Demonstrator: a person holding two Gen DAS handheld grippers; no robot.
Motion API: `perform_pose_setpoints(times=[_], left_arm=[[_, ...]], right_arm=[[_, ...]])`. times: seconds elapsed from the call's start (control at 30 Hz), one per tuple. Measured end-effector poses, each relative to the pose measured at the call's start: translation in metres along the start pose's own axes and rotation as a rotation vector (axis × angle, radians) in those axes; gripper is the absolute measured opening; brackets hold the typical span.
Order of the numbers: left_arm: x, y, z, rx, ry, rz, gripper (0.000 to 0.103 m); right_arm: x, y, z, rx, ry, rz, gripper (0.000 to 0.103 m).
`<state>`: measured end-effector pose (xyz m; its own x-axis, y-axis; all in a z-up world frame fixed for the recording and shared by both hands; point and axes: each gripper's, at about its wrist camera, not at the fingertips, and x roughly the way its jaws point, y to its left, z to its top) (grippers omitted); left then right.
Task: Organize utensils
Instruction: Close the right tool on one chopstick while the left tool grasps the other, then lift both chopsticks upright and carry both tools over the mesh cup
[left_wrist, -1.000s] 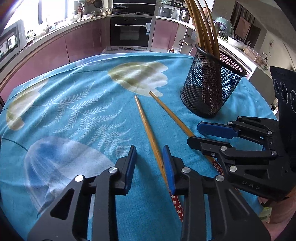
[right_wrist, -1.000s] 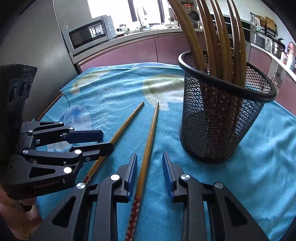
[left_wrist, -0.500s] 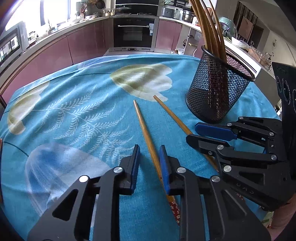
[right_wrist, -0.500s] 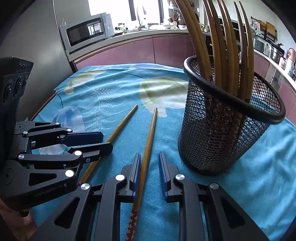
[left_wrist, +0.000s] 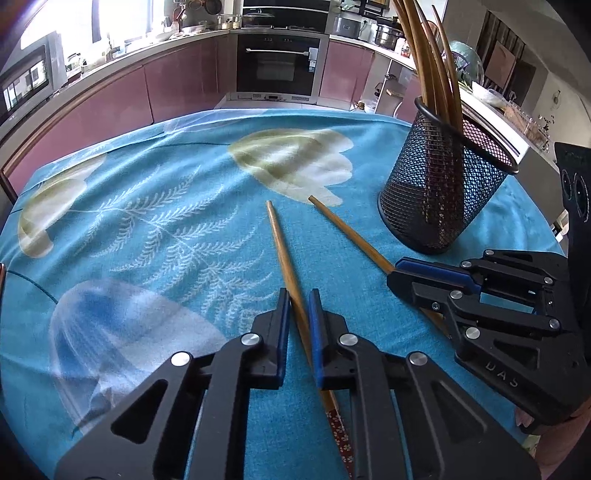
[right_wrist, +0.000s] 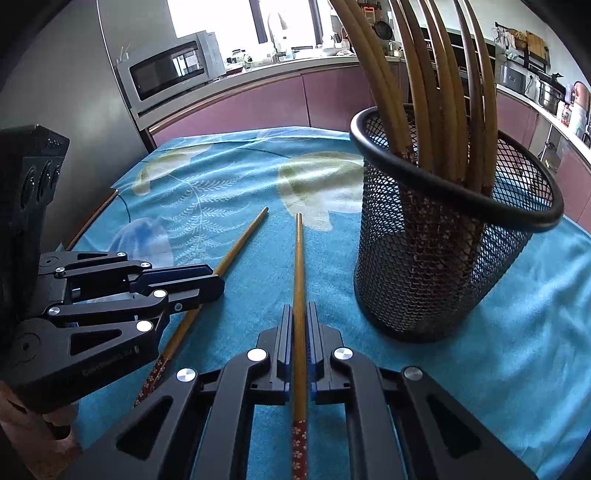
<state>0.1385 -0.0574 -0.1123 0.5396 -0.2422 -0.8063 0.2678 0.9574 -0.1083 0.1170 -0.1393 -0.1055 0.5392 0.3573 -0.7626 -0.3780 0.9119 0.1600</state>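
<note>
Two wooden chopsticks with red patterned ends lie on the blue tablecloth. My left gripper (left_wrist: 297, 295) is shut on the left chopstick (left_wrist: 280, 240) near its middle; it also shows in the right wrist view (right_wrist: 212, 277) around that chopstick (right_wrist: 243, 240). My right gripper (right_wrist: 299, 310) is shut on the right chopstick (right_wrist: 298, 258); it shows in the left wrist view (left_wrist: 397, 269) on that chopstick (left_wrist: 347, 229). A black mesh holder (left_wrist: 439, 195) with several chopsticks stands upright at the right, and close by in the right wrist view (right_wrist: 443, 243).
The round table (left_wrist: 147, 206) is covered with a blue floral cloth. Kitchen cabinets, an oven (left_wrist: 280, 66) and a microwave (right_wrist: 170, 74) stand beyond the table's far edge.
Both grippers have closed from open onto their chopsticks. Both moved slightly forward along the sticks.
</note>
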Motion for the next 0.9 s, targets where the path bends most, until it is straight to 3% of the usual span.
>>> perform_pose_setpoints(times=[0.43, 0.9], left_arm=[[-0.009, 0.002, -0.003, -0.014, -0.008, -0.014, 0.008], [-0.043, 0.004, -0.003, -0.022, -0.07, -0.043, 0.008]], right_arm=[[-0.023, 0.0, -0.003, 0.0, -0.04, 0.04, 0.006], [-0.052, 0.003, -0.013, -0.025, -0.097, 0.088, 0.006]])
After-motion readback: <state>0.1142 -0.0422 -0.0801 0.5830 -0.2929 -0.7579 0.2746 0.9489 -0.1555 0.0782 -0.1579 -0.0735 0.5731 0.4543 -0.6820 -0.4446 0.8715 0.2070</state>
